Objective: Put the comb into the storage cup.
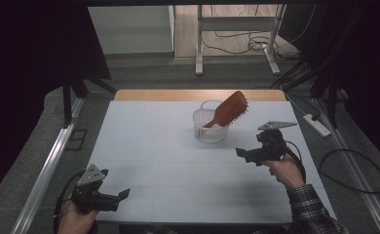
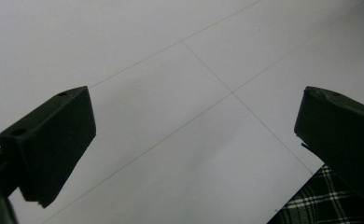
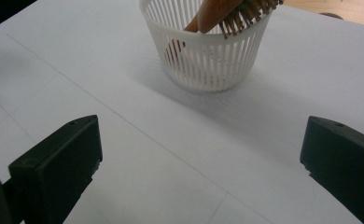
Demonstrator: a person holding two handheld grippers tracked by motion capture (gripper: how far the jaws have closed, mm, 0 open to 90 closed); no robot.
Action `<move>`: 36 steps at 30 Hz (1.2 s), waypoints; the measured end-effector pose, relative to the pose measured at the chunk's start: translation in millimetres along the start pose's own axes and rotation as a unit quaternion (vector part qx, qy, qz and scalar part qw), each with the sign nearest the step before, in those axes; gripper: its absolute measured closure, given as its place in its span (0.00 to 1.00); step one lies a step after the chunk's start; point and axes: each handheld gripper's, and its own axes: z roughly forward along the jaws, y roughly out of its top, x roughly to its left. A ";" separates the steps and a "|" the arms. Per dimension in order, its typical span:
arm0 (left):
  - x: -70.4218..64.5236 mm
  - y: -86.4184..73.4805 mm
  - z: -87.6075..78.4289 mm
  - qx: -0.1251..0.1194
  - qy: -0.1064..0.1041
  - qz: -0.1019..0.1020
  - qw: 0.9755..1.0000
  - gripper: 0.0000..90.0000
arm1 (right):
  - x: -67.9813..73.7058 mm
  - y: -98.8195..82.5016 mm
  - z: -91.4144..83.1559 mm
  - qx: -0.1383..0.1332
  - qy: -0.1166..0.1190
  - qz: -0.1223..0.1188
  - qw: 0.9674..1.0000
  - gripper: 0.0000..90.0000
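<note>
A white slatted basket point(image 1: 209, 127) point(image 3: 208, 51) stands on the white table point(image 1: 168, 161) toward the back right of middle. A brown wooden hairbrush point(image 1: 229, 108) point(image 3: 220, 11) leans in it handle down, its bristled head sticking out over the rim to the right. My right gripper point(image 1: 242, 155) point(image 3: 201, 158) hovers open a little in front and to the right of the basket, with nothing between its jaws. My left gripper point(image 1: 122, 195) point(image 2: 194, 144) is open above the bare table near the front left corner.
A strip of wooden tabletop point(image 1: 198, 95) runs behind the white sheet. A power strip point(image 1: 317, 124) and cables point(image 1: 353, 170) lie on the floor at the right. A metal rail point(image 1: 47, 170) runs along the left. A plaid sleeve point(image 1: 310, 209) point(image 2: 311, 203) shows at the front edge.
</note>
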 end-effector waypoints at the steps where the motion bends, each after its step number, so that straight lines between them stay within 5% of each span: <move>1: -0.1 0.0 0.0 0.000 0.000 0.000 1.000 0.00 | 0.7 -1.5 -1.4 0.000 0.001 -0.001 1.000 0.00; 23: -0.2 -0.1 -0.2 -0.001 0.003 -0.001 1.000 0.00 | 7.9 -35.9 -32.5 0.009 -0.008 -0.008 1.000 0.00; 36: -0.5 0.0 -0.1 0.001 0.003 0.000 1.000 0.00 | 9.3 -55.0 -47.3 0.015 -0.036 -0.005 0.999 0.00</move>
